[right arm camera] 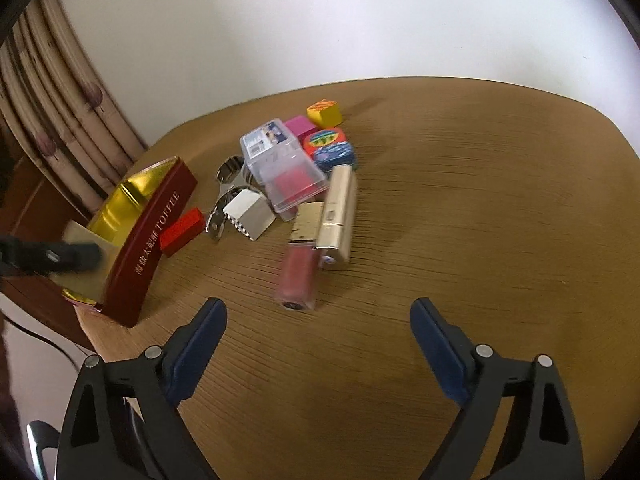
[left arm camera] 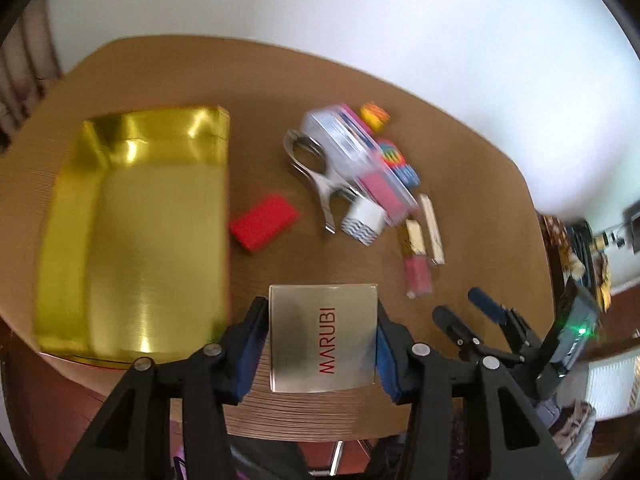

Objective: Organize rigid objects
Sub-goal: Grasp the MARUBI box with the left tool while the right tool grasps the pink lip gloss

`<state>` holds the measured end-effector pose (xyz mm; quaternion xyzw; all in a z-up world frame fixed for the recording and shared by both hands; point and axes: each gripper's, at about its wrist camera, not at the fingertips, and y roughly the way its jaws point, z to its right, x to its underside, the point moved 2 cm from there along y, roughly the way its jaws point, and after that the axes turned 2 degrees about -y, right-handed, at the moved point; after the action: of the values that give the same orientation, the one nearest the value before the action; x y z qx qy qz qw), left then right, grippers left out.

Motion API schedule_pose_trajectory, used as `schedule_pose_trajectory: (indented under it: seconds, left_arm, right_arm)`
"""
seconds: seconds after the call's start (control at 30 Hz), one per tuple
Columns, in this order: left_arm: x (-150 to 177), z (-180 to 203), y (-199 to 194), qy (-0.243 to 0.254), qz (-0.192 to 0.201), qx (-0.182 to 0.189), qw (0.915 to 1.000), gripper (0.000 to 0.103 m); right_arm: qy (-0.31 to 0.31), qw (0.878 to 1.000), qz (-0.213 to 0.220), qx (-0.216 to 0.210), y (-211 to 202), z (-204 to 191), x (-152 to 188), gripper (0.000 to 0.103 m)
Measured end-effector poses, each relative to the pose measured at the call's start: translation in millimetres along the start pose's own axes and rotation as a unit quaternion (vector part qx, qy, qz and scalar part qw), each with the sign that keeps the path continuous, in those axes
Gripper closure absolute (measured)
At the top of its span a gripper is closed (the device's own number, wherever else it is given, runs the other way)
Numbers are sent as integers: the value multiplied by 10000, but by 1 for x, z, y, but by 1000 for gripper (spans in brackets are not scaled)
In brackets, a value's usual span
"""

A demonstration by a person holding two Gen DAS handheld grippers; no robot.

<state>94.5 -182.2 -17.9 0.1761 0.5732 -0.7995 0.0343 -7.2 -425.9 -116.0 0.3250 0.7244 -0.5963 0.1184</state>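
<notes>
— What did the left gripper (left arm camera: 322,340) have?
— Its pads clamped a silver MARUBI compact (left arm camera: 323,338), lifted, with the gold-lined toffee box (left arm camera: 132,240) off to its left by the table's (left arm camera: 280,80) left edge.
— And the right gripper (right arm camera: 318,344)?
— Wide apart, empty, short of the lip gloss (right arm camera: 298,272).

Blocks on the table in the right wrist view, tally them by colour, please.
Red block: 1
White block: 1
Pink block: 1
Yellow block: 1
Total: 4
</notes>
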Motion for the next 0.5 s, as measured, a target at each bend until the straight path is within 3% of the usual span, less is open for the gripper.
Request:
schedule_pose_trajectory:
  seconds: [0.03,0.1,0.37,0.43,0.5]
  left_arm:
    - [-4,-8,-6,-66,87,-74,9999,53]
    - [-8,-22,-14,-200,189,-137,9995,53]
    - [-19,-72,-21,-465,279,-359,9979,53]
    - [-21,-79,-18,-529,266,-362,9976,53]
    - [-24,-85,-11,-567,253,-395,9973,53]
  right_arm:
    - [36,10000,-75,-21,5,-3,-1,27]
    - [79,9996,-263,-41,15,-6,-1,34]
    - [167,9985,-516,36,34,-14,-8,47]
    - [156,9981,-588,24,38,-17,-11,66]
    - [217,9975,-672,65,42,-16,-13,78]
